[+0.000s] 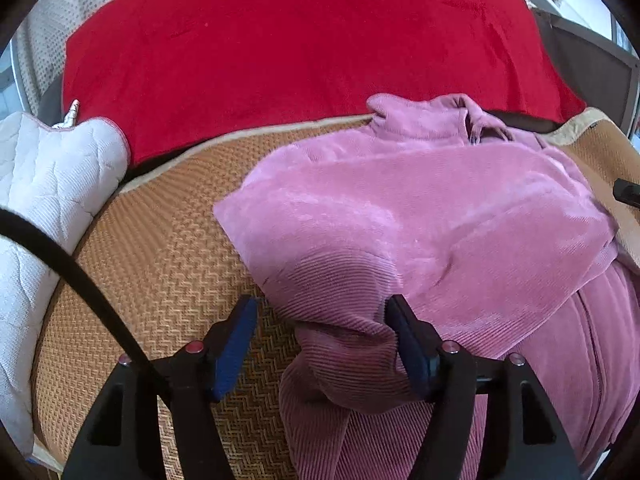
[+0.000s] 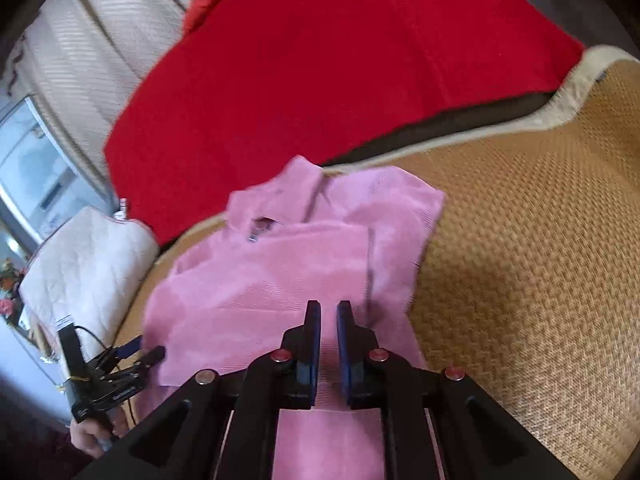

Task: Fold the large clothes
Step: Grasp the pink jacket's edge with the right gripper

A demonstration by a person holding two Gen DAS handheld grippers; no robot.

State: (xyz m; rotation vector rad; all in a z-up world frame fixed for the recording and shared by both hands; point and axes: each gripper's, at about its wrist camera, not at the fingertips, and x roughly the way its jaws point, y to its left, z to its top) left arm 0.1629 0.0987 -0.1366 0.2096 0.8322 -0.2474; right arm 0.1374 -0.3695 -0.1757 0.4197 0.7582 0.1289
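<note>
With the pink garment partly folded on the woven mat, my left gripper stands open around its near-left bunch, my right gripper closed and empty; next, pinch that bunch.

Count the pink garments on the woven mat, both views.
1. A single pink corduroy garment lies partly folded on the woven mat, collar toward the red blanket. More could be hidden beneath its layers.
</note>
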